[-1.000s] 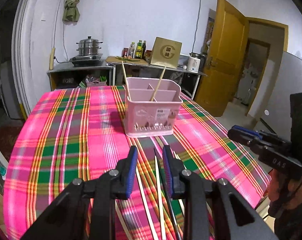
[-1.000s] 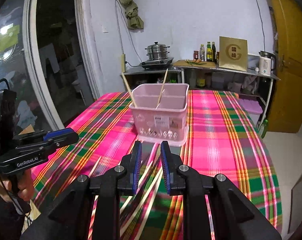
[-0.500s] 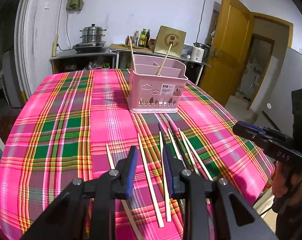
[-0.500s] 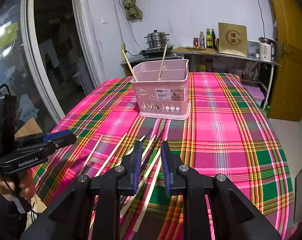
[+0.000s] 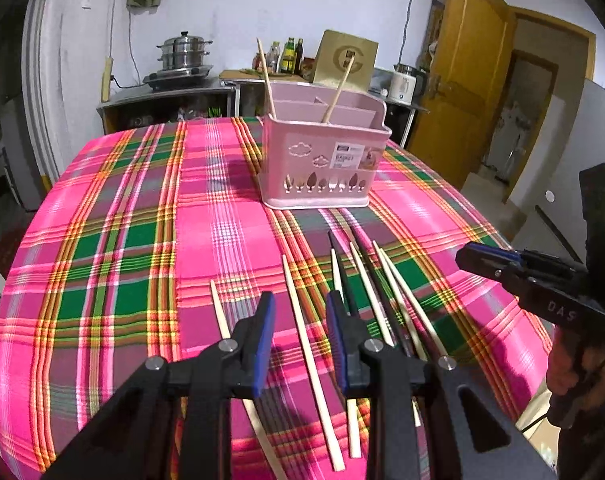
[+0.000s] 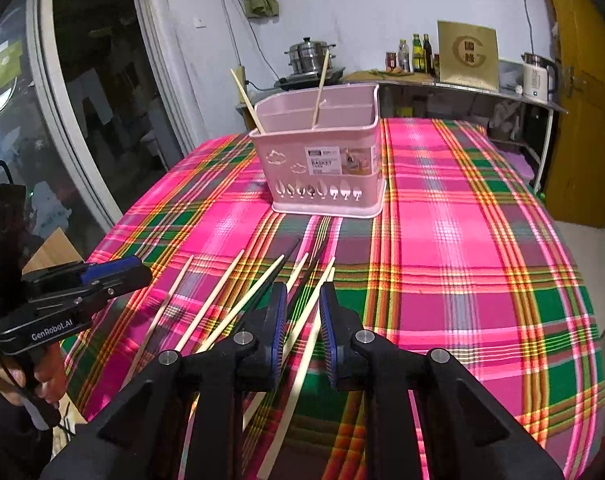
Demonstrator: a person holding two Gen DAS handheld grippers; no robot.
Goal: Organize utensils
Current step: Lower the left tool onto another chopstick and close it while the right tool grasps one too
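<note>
A pink divided basket (image 5: 322,160) (image 6: 322,168) stands mid-table on the plaid cloth (image 5: 122,240), with two light chopsticks upright in it (image 5: 266,76). Several light chopsticks (image 5: 306,332) (image 6: 210,300) and dark chopsticks (image 5: 342,276) (image 6: 278,276) lie loose on the near cloth. My left gripper (image 5: 299,308) hovers low over them, open, a light stick running under the gap between its jaws. My right gripper (image 6: 302,300) is also low; its jaws are closing, with a light stick lying in the gap below them and nothing pressed. Each gripper shows in the other's view (image 5: 486,260) (image 6: 114,270).
A counter at the back wall carries a steel steamer pot (image 5: 184,50), bottles (image 5: 290,56), a gold box (image 5: 348,60) and a white kettle (image 6: 536,76). A yellow door (image 5: 466,72) stands right of it. Glass doors (image 6: 82,100) lie past the table's left edge.
Both grippers have sunk toward the cloth and tipped downward, bringing the loose chopsticks fully into view. The right jaws have narrowed slightly.
</note>
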